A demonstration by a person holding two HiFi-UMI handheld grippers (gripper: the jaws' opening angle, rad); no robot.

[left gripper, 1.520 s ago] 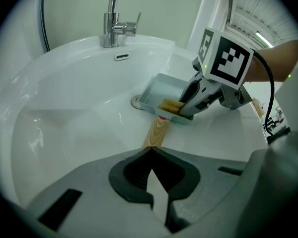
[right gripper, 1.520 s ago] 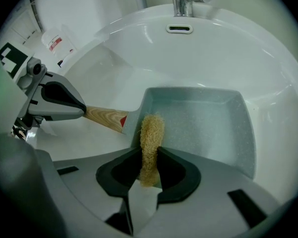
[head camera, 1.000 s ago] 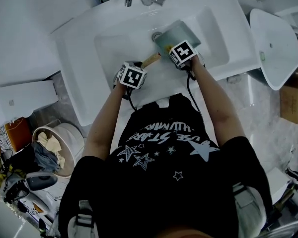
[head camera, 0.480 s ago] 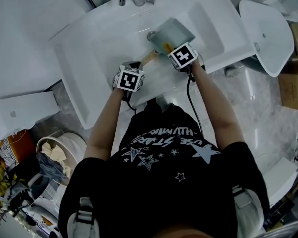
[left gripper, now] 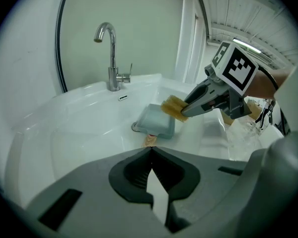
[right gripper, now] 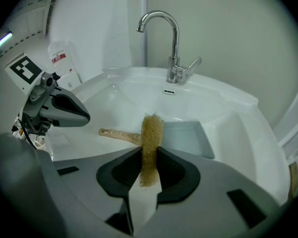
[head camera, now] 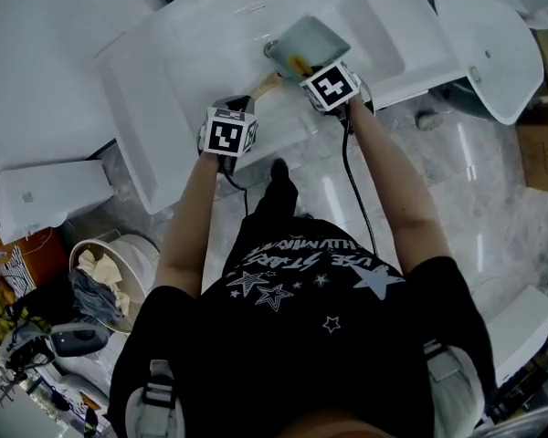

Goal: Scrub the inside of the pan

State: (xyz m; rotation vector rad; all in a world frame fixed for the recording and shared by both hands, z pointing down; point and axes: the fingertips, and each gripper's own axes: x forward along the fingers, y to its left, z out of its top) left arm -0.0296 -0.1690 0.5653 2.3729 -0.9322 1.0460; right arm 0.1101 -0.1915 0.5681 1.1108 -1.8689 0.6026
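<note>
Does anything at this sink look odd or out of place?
Nothing is spilled or broken. Odd: the pan lies unheld in the sink, over the drain; the left claw is shut on nothing, short of the wooden handle, while the right claw holds the scrub pad above the pan.

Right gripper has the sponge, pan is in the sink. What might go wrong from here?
The pan lies loose in the sink: the left gripper is shut, empty, off the wooden handle, so scrubbing may shove it around. The sponge is pinched thin in the right gripper and may fold or slip out under pressure.
</note>
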